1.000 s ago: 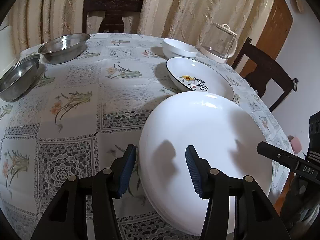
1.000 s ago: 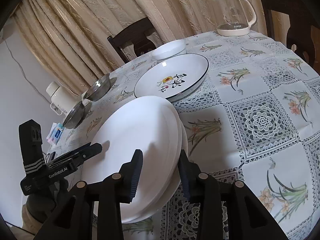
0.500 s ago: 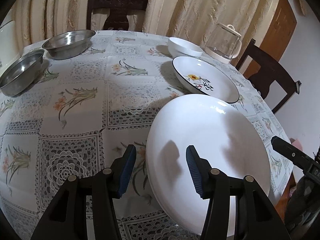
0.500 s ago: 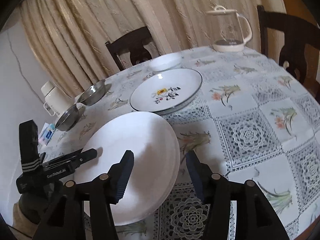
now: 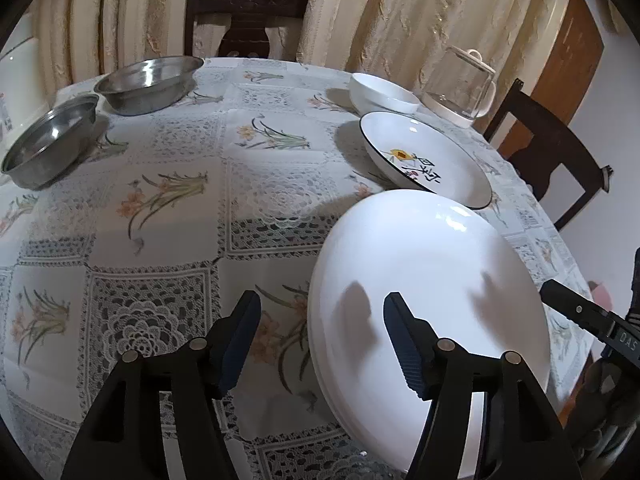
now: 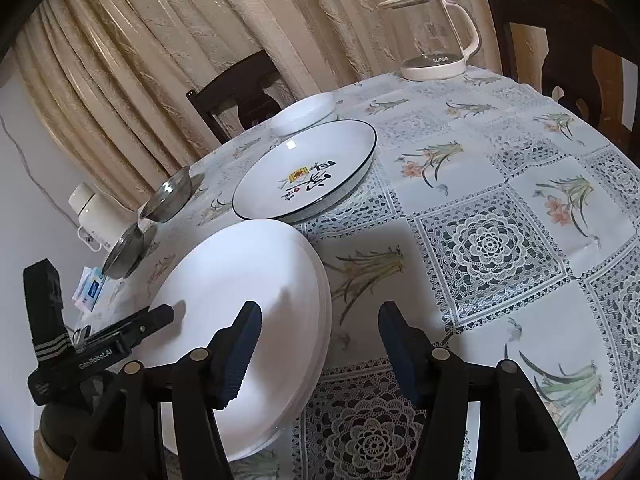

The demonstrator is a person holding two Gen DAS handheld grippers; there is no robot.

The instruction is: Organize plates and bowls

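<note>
Left wrist view: the left gripper (image 5: 322, 332) is spread wide and holds nothing, straddling the near rim of the stacked white plates (image 5: 428, 280) on the table (image 5: 160, 216). The right gripper (image 6: 320, 340) gapes equally wide, empty, at the stack's opposite edge.

Round table under a floral lace-pattern tablecloth (image 6: 480, 184). Glass kettle (image 6: 434, 32), white lid and base, near far edge. Dark wooden chairs (image 5: 244, 20) around it, beige curtains (image 6: 200, 20) behind. White thermos (image 6: 94, 212) off-table.
</note>
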